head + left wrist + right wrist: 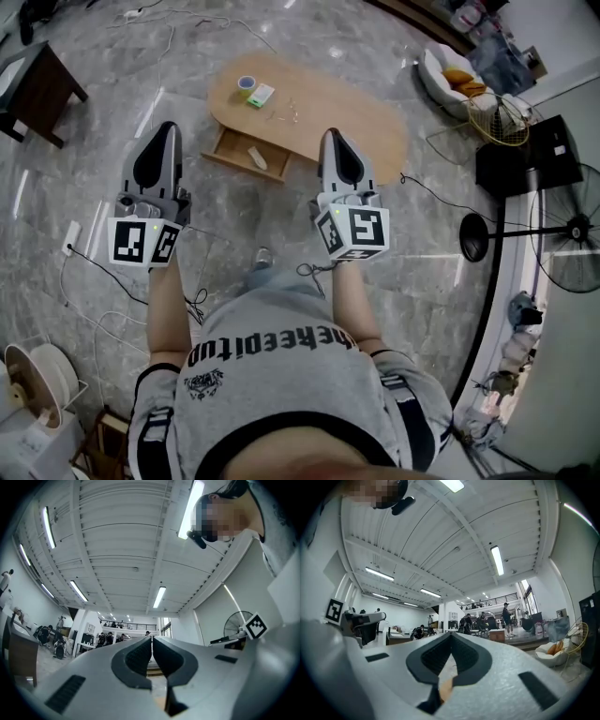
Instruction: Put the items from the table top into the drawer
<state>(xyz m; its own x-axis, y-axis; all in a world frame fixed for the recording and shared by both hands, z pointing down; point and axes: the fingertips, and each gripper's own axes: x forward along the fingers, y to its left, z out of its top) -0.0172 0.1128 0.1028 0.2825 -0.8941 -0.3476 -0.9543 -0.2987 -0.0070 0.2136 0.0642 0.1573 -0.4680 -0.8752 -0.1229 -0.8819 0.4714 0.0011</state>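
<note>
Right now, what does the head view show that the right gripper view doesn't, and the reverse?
Only the head view: the tape roll, small box and open drawer. Only the right gripper view: ceiling lights and people standing far off. Both: the right tongs, shut and empty, the left tongs, and the white chair with orange cushions.

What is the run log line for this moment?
left gripper: shut, empty | right gripper: shut, empty | drawer: open, pale item inside | table: tape roll, small box on top
</note>
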